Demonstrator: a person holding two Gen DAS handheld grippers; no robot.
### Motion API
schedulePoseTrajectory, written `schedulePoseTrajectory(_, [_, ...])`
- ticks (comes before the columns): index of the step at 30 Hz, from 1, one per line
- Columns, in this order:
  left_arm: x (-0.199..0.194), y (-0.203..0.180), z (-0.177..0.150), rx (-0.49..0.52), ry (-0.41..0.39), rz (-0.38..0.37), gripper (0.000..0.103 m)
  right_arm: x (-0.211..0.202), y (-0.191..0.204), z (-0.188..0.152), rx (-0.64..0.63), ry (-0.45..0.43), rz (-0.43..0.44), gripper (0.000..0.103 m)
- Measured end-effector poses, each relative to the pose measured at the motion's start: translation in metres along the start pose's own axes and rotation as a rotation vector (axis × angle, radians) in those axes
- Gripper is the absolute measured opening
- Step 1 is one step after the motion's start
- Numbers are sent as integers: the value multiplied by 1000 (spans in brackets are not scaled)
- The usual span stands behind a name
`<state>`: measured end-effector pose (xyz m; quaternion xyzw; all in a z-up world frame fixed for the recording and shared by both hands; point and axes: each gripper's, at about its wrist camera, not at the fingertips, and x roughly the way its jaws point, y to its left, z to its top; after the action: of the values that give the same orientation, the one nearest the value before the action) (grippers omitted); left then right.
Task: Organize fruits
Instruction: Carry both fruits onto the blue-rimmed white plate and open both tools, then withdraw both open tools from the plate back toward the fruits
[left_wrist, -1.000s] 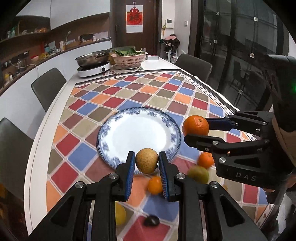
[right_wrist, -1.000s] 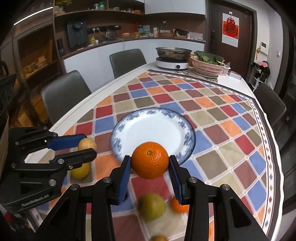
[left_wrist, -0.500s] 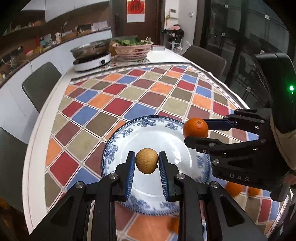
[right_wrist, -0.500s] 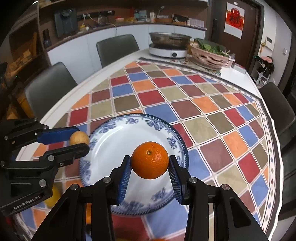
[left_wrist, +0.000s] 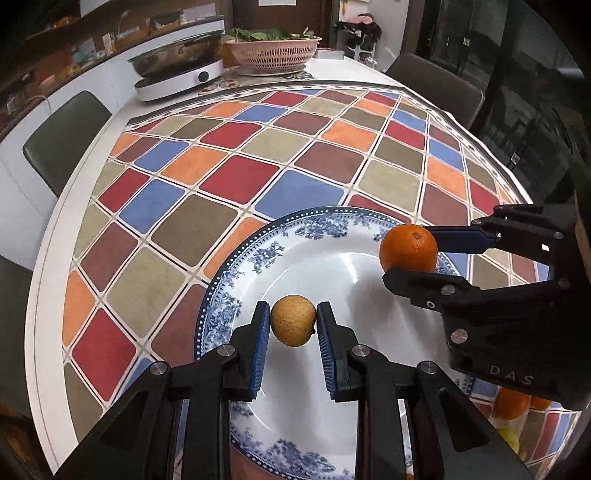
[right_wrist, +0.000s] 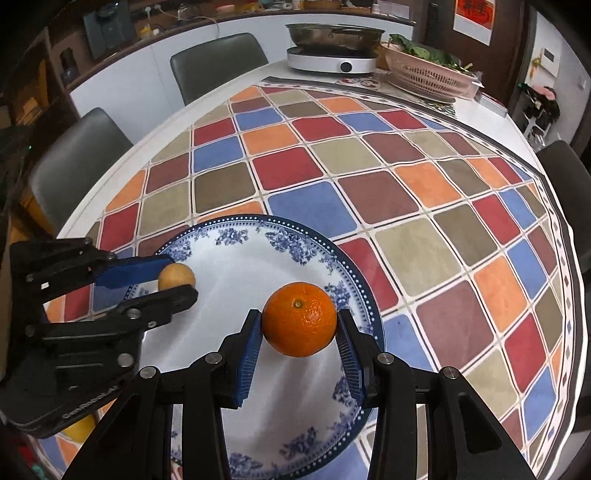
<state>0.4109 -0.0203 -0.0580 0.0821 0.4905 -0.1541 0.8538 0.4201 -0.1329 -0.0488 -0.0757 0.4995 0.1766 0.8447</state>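
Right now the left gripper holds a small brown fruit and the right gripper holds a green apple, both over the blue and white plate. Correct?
Not quite. The right gripper holds an orange, not a green apple; the right wrist view shows it clearly. The rest stands: the left gripper holds the small brown fruit, and both are over the blue and white plate.

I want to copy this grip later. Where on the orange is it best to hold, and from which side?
Grip the orange across its widest middle, as the right gripper does: pads on opposite flanks, approaching steeply from above. A round fruit probably slips from pads set off-centre.
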Motion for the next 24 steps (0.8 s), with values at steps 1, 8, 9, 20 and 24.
schedulePoseTrajectory(1, [1,0,0,3,3,4,26,1,1,1,-5,3,0,42])
schedulePoseTrajectory(8, [4,2,4,0,13,6,30,12,-1,3,1,28,15,42])
schedulePoseTrajectory(9, [3,2,4,2,14,9,32,12,-1,3,1,30,16,42])
schedulePoseTrajectory(20, [-48,-4,-10,12,-70,65,36,-22,0,-6,16,-29,-5,52])
schedulePoseTrajectory(24, [-74,-12,-19,0,-103,71,39,-46,6,-13,6,-76,-21,57])
